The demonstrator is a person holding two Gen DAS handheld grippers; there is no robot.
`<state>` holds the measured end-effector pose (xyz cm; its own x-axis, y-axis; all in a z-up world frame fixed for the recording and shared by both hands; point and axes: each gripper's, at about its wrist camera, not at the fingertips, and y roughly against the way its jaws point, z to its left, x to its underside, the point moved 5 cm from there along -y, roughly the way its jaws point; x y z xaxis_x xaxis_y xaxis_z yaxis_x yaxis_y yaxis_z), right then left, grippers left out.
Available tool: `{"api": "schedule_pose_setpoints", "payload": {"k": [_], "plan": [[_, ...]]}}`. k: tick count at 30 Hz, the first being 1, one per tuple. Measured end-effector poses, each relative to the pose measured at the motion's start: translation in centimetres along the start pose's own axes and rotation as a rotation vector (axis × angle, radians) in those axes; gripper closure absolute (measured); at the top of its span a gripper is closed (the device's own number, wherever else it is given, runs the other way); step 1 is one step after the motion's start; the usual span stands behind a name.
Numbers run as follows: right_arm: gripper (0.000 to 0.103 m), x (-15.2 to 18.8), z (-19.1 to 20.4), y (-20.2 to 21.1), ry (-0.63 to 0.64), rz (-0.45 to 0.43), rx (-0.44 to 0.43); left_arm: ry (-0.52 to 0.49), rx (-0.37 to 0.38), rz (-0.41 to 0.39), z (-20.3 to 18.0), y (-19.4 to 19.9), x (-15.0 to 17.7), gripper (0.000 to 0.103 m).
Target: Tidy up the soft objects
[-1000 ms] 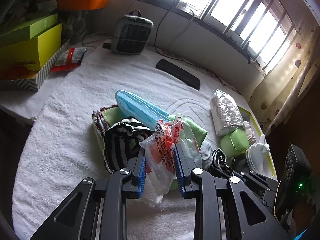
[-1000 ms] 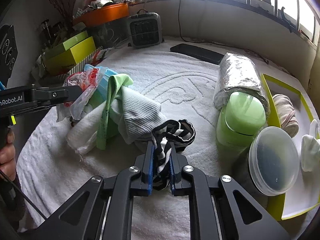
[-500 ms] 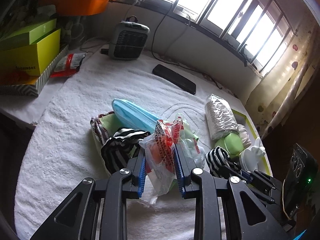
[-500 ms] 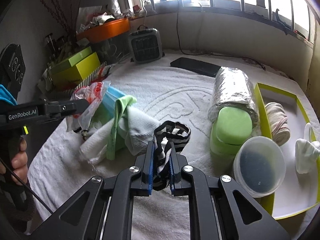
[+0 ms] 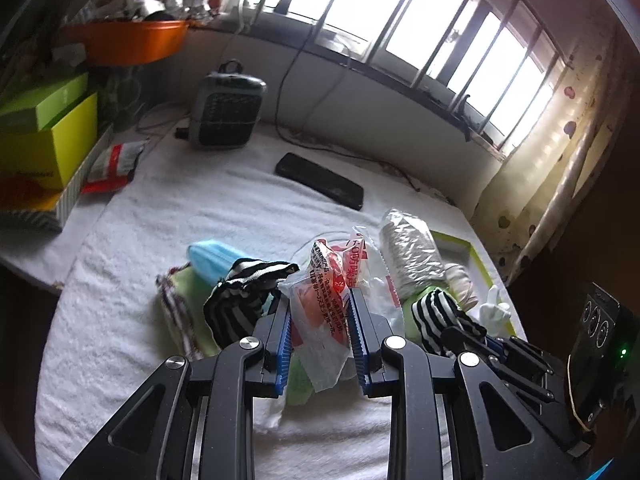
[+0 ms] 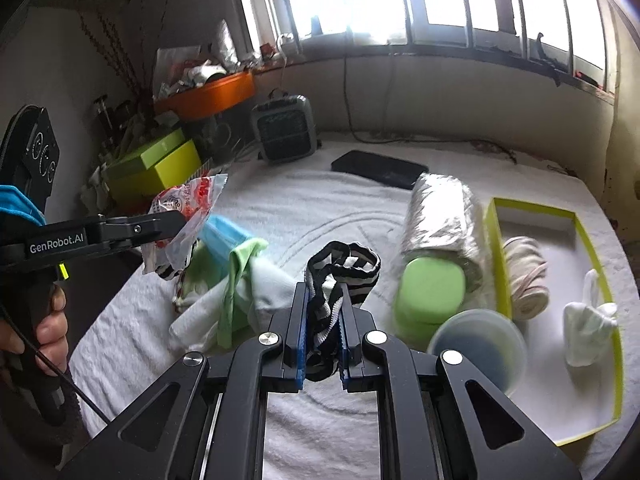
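Striped sock (image 6: 332, 280) hung pinched in the right gripper (image 6: 322, 340), jaws nearly closed on its doubled black-and-white knit, above the white towel (image 6: 340, 208). Left gripper (image 5: 320, 336) clamped a crinkled plastic packet (image 5: 326, 300), red-printed. Risk: the limp sock could slide from the thin bite, or the slick packet slip, short of the yellow-rimmed tray (image 6: 532, 208).

You're in a lived-in home room: towel-covered table (image 6: 320, 208) under barred windows (image 5: 440, 40), small fan heater (image 5: 226, 110), cluttered orange bowl (image 6: 208, 96), curtain (image 5: 560, 152) w/ dots
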<state>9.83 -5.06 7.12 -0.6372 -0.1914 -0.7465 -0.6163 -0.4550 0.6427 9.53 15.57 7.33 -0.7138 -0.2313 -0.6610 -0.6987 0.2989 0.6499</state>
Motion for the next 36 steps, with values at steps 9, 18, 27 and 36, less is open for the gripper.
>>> {"api": "schedule_pose_setpoints", "payload": {"k": [9, 18, 27, 36], "plan": [[0.091, -0.9, -3.5, 1.8, -0.042, -0.026, 0.047, -0.046, 0.039, 0.026, -2.8, -1.6, -1.0, 0.079], [0.091, 0.4, -3.8, 0.9, -0.052, 0.007, 0.023, -0.071, -0.016, 0.067, -2.2, -2.7, 0.5, 0.079], [0.091, 1.3, -3.3, 0.1, -0.047, 0.029, 0.01, -0.056, -0.077, 0.097, -0.2, -3.9, 1.8, 0.061], [0.091, 1.5, -2.9, -0.6, -0.044, 0.043, 0.005, -0.063, -0.085, 0.056, -0.4, -2.5, 2.3, 0.055]]}}
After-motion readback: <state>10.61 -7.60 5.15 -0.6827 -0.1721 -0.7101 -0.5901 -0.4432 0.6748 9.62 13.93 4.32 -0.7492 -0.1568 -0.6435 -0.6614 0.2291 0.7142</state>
